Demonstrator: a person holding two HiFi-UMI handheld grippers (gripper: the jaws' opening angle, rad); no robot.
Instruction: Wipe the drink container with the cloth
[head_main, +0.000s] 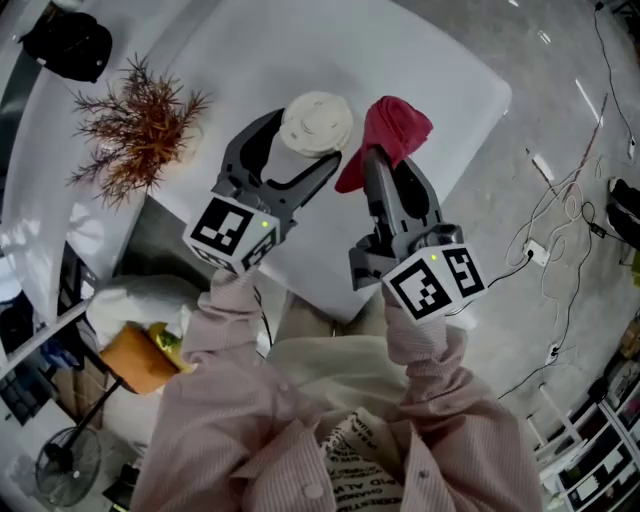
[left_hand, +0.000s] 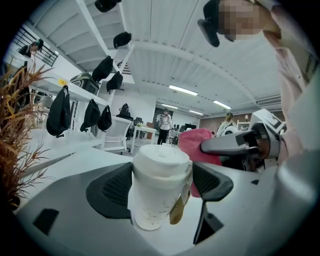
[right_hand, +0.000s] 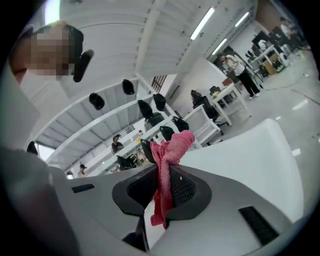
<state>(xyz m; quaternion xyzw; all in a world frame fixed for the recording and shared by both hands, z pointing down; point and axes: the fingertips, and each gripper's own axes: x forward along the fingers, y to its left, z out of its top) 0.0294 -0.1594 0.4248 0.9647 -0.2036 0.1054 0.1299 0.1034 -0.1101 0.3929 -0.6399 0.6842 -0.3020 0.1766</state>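
A translucent drink cup with a white lid (head_main: 314, 124) (left_hand: 160, 186) is held off the table (head_main: 200, 80), and my left gripper (head_main: 292, 152) (left_hand: 159, 186) is shut on it, one jaw pad on each side of the cup. A red cloth (head_main: 393, 132) (right_hand: 167, 167) is pinched in my right gripper (head_main: 385, 158) (right_hand: 164, 189), which is shut on it; the cloth bunches above the jaws and hangs below them. In the head view the cloth sits just right of the cup's lid. In the left gripper view the red cloth (left_hand: 200, 150) shows right behind the cup.
A dried reddish plant (head_main: 135, 125) stands on the white table to the left of the cup. A black bag (head_main: 68, 42) lies at the table's far left corner. Cables (head_main: 560, 215) run over the grey floor at right. An orange item (head_main: 140, 358) sits low at left.
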